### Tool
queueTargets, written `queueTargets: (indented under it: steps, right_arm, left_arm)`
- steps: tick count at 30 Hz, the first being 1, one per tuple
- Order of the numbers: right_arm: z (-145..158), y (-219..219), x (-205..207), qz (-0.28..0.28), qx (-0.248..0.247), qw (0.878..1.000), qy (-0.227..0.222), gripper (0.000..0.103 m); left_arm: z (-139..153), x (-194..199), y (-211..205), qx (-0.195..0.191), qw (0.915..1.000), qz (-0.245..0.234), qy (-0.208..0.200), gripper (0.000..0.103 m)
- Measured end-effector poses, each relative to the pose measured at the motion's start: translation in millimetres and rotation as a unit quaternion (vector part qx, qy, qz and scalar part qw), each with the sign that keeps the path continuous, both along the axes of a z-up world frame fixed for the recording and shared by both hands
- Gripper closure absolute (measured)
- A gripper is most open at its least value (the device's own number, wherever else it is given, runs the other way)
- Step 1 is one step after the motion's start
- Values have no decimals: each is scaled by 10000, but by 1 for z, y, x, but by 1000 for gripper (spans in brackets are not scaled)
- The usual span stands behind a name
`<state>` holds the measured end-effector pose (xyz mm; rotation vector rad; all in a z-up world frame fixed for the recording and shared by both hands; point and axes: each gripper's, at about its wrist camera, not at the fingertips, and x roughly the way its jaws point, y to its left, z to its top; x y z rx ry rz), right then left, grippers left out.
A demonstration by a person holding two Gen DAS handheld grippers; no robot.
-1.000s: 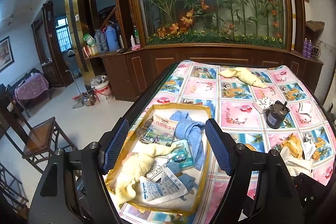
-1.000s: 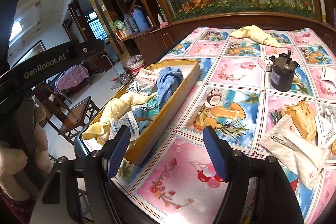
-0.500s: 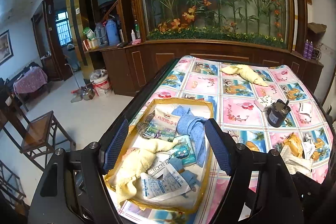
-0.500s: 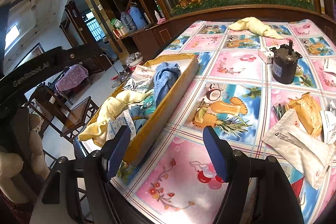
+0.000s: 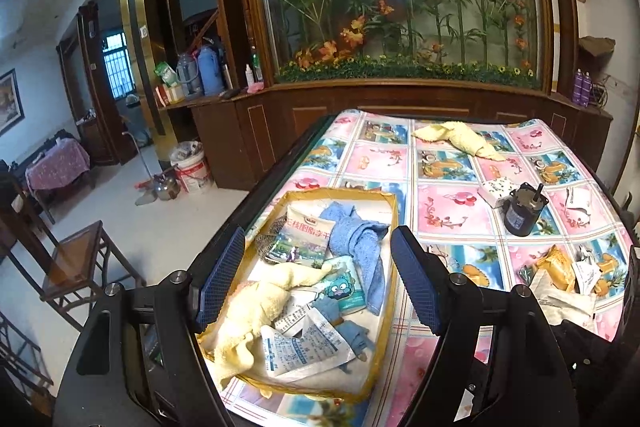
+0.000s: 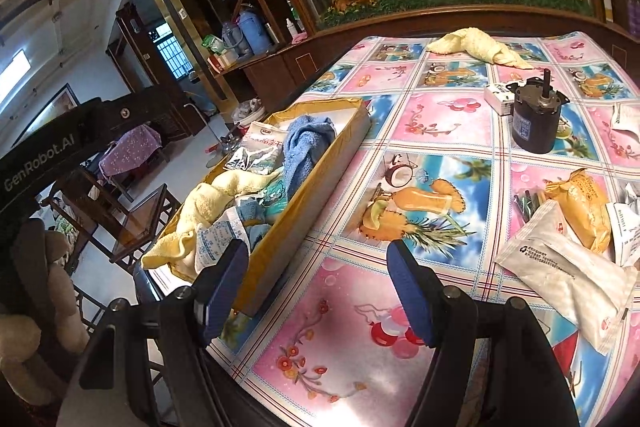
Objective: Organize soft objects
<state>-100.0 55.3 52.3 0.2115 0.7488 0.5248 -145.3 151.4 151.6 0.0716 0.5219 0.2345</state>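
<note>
A shallow cardboard tray (image 5: 394, 227) (image 6: 320, 163) stands at the table's left edge. It holds a blue towel (image 5: 360, 239) (image 6: 306, 147), a yellow towel (image 5: 256, 307) (image 6: 208, 203) and several soft packets (image 5: 308, 235). A second yellow towel (image 5: 460, 139) (image 6: 480, 47) lies at the far side of the table. My left gripper (image 5: 318, 279) is open and empty, above the tray's near end. My right gripper (image 6: 316, 287) is open and empty, low over the table's front edge, right of the tray.
A black motor (image 5: 522, 211) (image 6: 536, 123) and a small white box (image 6: 498, 97) stand mid-right. A white packet (image 6: 560, 267), an orange packet (image 6: 580, 207) and papers lie at the right. A wooden chair (image 5: 68, 259) stands left of the table. A cabinet with flowers (image 5: 400, 7) is behind.
Both grippers have drawn back and risen a little, so the tray and table look smaller. Nothing on the table has moved.
</note>
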Motion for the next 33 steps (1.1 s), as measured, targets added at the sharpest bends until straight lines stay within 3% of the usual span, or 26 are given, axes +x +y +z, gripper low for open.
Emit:
queueTargets:
  steps: [7, 33]
  right_arm:
    - [2, -1, -6, -139, -129, 9998, -104, 31]
    - [-9, -22, -1, -354, -15, 9993, 117, 31]
  left_arm:
    - [1, -11, -6, 339, 9991, 72, -246, 26]
    - [-21, 13, -20, 66, 9987, -288, 425, 26]
